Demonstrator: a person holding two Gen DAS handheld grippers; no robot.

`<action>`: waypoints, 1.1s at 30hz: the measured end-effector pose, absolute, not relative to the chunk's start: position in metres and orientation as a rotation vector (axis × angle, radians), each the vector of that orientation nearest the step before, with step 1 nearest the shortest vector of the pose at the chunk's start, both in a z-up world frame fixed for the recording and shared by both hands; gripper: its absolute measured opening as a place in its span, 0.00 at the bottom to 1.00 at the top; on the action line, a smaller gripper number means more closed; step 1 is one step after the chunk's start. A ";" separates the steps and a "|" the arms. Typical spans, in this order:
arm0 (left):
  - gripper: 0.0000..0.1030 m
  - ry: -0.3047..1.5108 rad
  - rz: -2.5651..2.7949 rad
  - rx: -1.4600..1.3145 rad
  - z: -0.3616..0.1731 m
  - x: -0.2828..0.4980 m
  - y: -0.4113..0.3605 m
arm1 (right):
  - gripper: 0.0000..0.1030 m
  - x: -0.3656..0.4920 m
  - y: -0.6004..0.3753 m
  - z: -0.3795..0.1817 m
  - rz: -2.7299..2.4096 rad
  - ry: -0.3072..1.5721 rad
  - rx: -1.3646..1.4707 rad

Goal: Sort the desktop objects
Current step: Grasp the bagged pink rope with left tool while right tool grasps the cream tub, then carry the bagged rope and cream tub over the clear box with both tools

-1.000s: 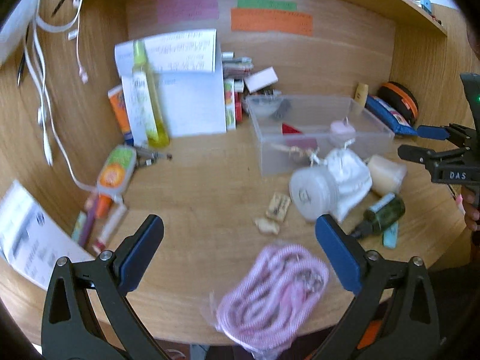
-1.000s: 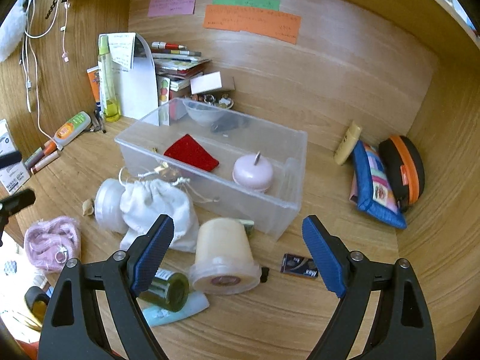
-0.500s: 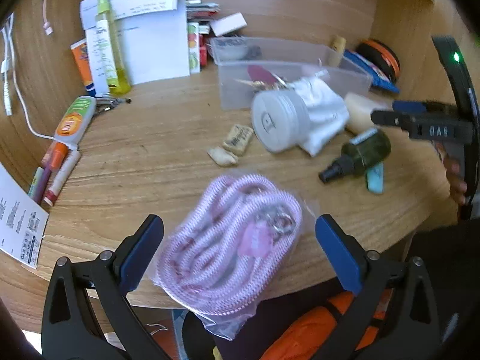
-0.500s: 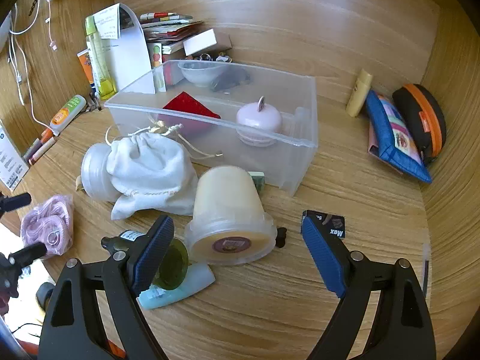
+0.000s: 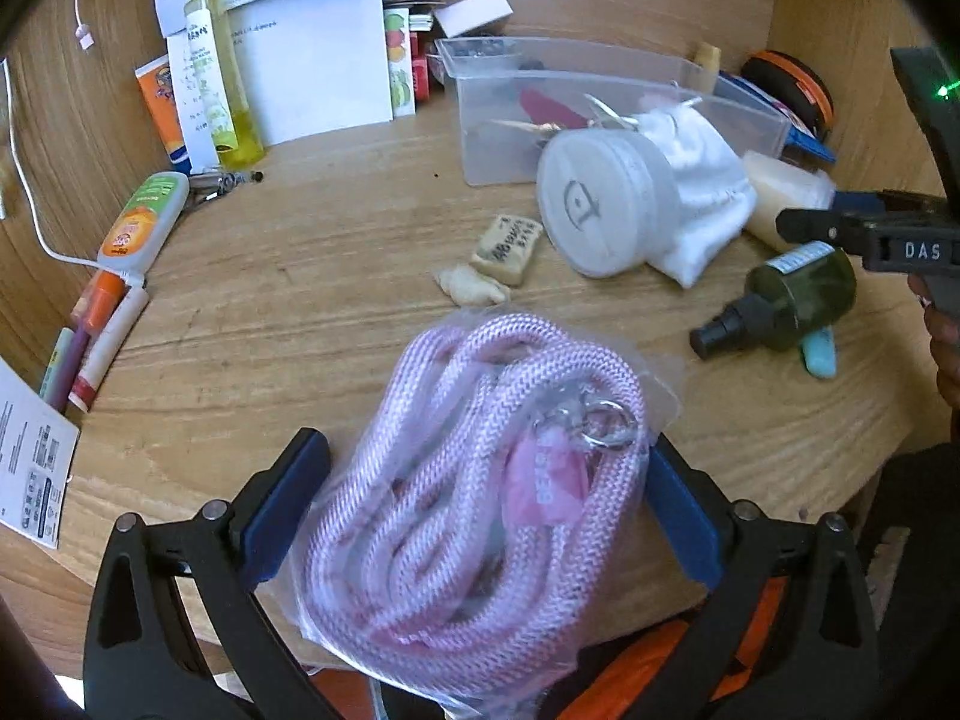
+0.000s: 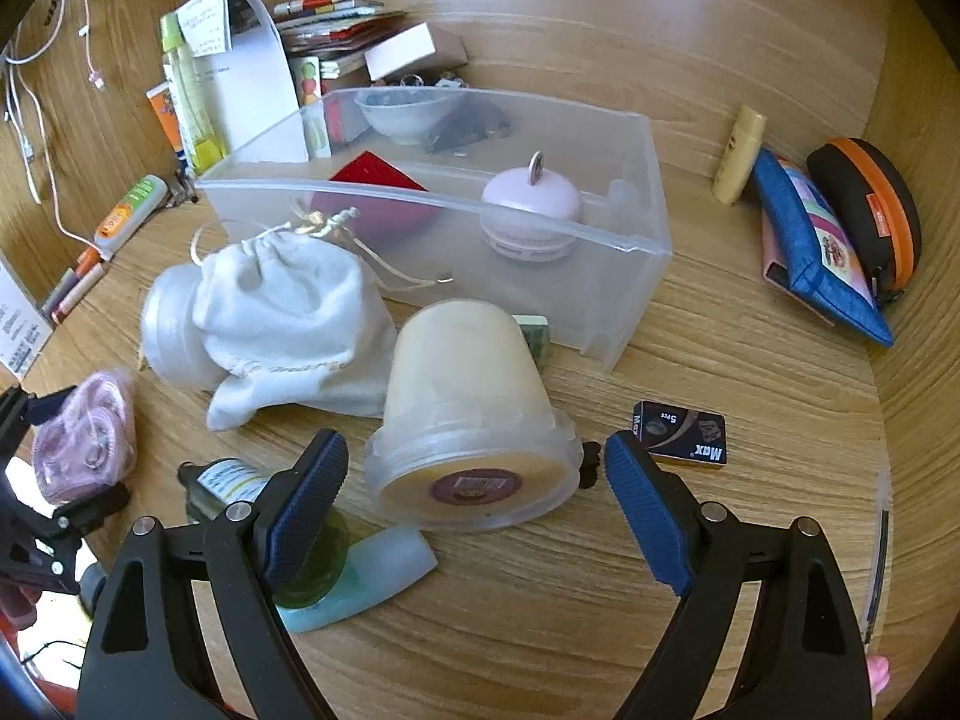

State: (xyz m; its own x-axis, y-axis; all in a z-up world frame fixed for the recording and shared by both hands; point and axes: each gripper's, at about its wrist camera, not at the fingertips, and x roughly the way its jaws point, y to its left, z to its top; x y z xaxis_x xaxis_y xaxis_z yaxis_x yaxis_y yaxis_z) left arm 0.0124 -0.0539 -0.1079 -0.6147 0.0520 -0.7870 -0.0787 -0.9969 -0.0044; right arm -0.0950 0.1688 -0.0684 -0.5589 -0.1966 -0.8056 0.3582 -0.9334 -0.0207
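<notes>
A pink rope in a clear bag (image 5: 480, 480) lies at the desk's front edge. My left gripper (image 5: 480, 504) is open and straddles it, with the blue pads close beside the plastic. A cream tub (image 6: 468, 408) lies on its side with its lid toward me, in front of a clear plastic box (image 6: 630, 276). My right gripper (image 6: 477, 510) stands open around the tub's lid end without touching it. In the box are a pink round case (image 6: 531, 210) and a red item (image 6: 372, 174). The right gripper (image 5: 870, 234) also shows at the left wrist view's right edge.
A white drawstring pouch (image 6: 288, 312) leans on a white jar (image 5: 600, 198). A green bottle (image 5: 792, 294) and a pale blue tube (image 6: 372, 576) lie by the right gripper's left finger. A small black box (image 6: 681, 432), an eraser (image 5: 507, 246), a blue pouch (image 6: 816, 246) and pens (image 5: 96, 330) lie around.
Both grippers have sunk toward the desk and tipped downward. The rope bag now lies between the left fingers, and the cream tub sits closer between the right fingers. Jaw widths are unchanged.
</notes>
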 end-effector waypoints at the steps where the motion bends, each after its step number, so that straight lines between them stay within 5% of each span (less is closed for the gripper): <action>1: 0.96 0.044 2.766 -1.337 -0.107 0.011 -0.055 | 0.83 -0.096 0.169 -0.069 -2.516 0.260 1.265; 11: 0.70 0.052 2.803 -1.272 -0.103 0.000 -0.061 | 0.81 -0.111 0.171 -0.077 -2.541 0.194 1.264; 15: 0.61 0.037 2.824 -1.265 -0.102 -0.003 -0.065 | 0.66 -0.112 0.168 -0.081 -2.507 0.195 1.269; 33: 0.57 -0.042 2.907 -1.249 -0.092 -0.003 -0.074 | 0.66 -0.100 0.170 -0.058 -2.581 0.215 1.149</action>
